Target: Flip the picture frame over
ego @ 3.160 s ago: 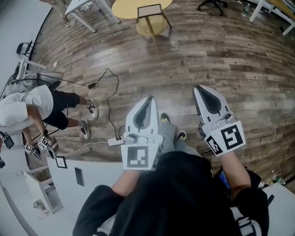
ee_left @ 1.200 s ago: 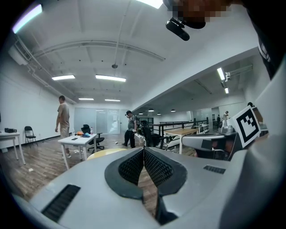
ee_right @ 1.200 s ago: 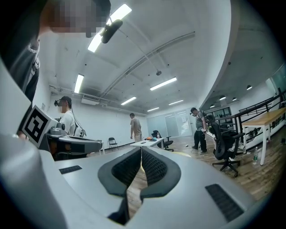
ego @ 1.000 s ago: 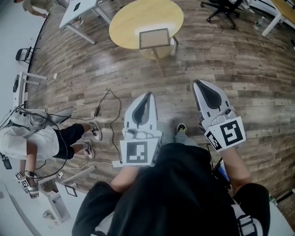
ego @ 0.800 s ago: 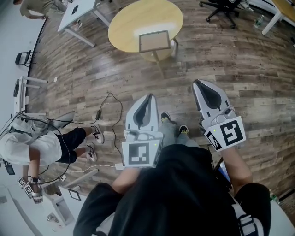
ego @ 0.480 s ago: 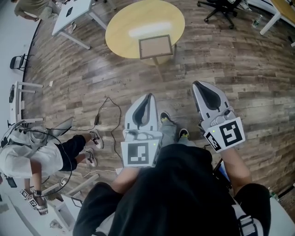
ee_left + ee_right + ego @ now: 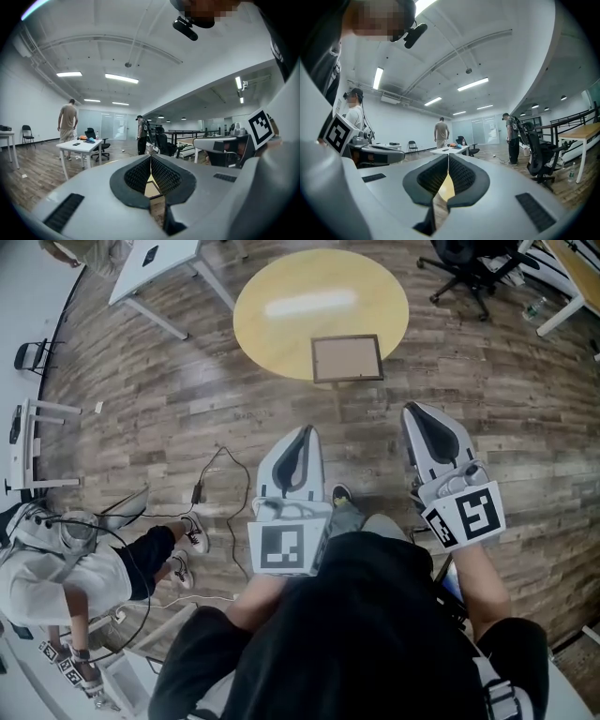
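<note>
The picture frame [image 7: 347,358], brown with a thin dark border, lies flat near the closest edge of a round yellow table [image 7: 300,296] in the head view. Both grippers are held level over the wooden floor, short of the table. My left gripper [image 7: 302,432] points toward the table's near edge, below and left of the frame. My right gripper [image 7: 417,411] is below and right of the frame. In the left gripper view the jaws [image 7: 151,157] meet at their tips with nothing between them. The right gripper view shows the same for the right gripper [image 7: 448,157].
A white desk [image 7: 164,259] stands beyond the table on the left, and an office chair [image 7: 469,263] on the right. A black cable [image 7: 214,474] trails over the floor at left, near a crouching person [image 7: 66,568]. Two people [image 7: 69,123] stand further off.
The table and frame have come closer and shifted right in the head view. Both grippers travelled forward with the person and stayed shut.
</note>
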Tool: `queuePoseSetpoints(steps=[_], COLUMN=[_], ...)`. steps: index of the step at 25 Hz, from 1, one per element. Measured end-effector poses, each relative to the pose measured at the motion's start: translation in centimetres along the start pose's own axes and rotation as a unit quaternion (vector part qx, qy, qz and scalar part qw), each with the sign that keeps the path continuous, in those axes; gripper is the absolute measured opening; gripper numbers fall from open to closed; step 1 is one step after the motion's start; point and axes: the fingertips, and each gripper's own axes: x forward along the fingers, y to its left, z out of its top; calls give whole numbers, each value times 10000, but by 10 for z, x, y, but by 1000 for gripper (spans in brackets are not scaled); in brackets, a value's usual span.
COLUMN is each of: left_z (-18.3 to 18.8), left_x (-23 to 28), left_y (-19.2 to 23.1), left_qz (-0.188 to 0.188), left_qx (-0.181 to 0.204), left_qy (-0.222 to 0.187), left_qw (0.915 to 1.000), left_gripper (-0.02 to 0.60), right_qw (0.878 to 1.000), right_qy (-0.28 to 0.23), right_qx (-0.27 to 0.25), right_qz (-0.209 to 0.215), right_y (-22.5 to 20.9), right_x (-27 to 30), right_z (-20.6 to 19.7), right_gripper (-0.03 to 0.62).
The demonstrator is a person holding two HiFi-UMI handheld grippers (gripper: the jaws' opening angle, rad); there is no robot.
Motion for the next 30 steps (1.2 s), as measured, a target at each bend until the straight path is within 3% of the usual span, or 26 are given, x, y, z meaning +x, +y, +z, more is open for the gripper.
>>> queuePoseSetpoints(steps=[7, 16, 23, 30], left_z=[-4, 4, 16, 21], left_x=[23, 75, 151, 228], left_y=[35, 31, 24, 17], left_qz=[-78, -206, -135, 115], left_qx=[-121, -10, 219, 200], left_qy=[143, 118, 85, 166], left_qw=[9998, 9997, 9996, 9996], left_gripper=[23, 23, 23, 23], right_qw=[9998, 9993, 9996, 9980], right_qy=[41, -31, -39, 182], right_qx=[-110, -201, -251, -464], right_qz=[-148, -318, -81, 385], right_y=[-10, -73, -134, -195], right_x=[35, 57, 94, 128], right_z=[4, 16, 15, 0], right_gripper=[20, 20, 20, 20])
